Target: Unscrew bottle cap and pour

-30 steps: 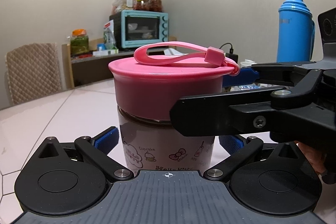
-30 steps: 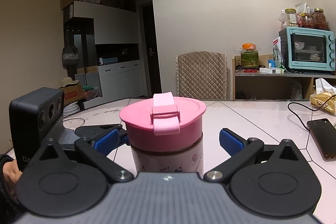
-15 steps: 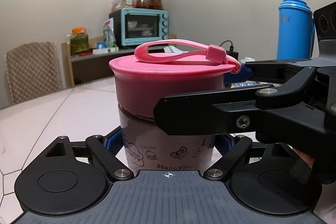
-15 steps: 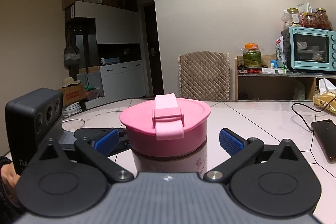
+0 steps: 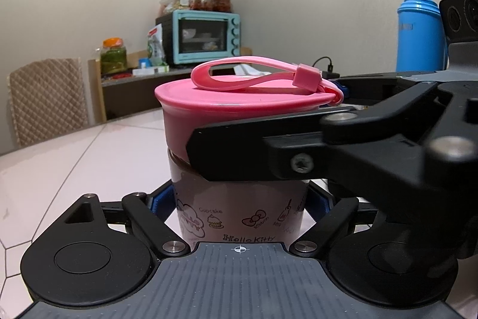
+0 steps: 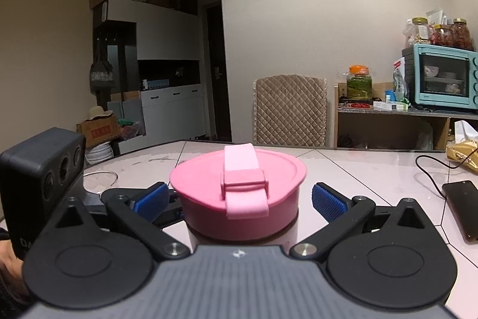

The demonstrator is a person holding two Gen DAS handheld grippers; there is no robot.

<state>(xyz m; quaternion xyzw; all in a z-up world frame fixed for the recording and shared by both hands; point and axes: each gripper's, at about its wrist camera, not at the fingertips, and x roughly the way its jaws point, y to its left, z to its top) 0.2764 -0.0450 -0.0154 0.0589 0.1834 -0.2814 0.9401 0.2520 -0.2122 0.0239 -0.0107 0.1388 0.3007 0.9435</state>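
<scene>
Claws first: the left claw (image 5: 239, 204) is pinched on the lower body of the bottle (image 5: 239, 199), its blue pads tight against both sides of the printed wall just below the cap. The right claw (image 6: 239, 199) stands spread around the pink cap (image 6: 239, 187); from the right wrist camera its right blue pad shows a clear gap to the cap's side, while the left pad lies close by the cap, and whether it touches I cannot tell. From the left wrist camera one black finger of the right claw crosses in front of the cap's lower edge. The bottle stands upright on the pale tiled counter (image 6: 373, 169), cap on, with a pink strap (image 5: 254, 73) looped flat over the top.

Farther along the counter to the right lie a dark phone (image 6: 463, 208) with a black cable (image 6: 430, 169) running to it and a yellow packet (image 6: 463, 153). A blue thermos (image 5: 419, 29) stands beyond the right claw. Behind the counter are a quilted chair back (image 6: 289, 109) and a shelf carrying a teal toaster oven (image 6: 442, 76) topped with jars.
</scene>
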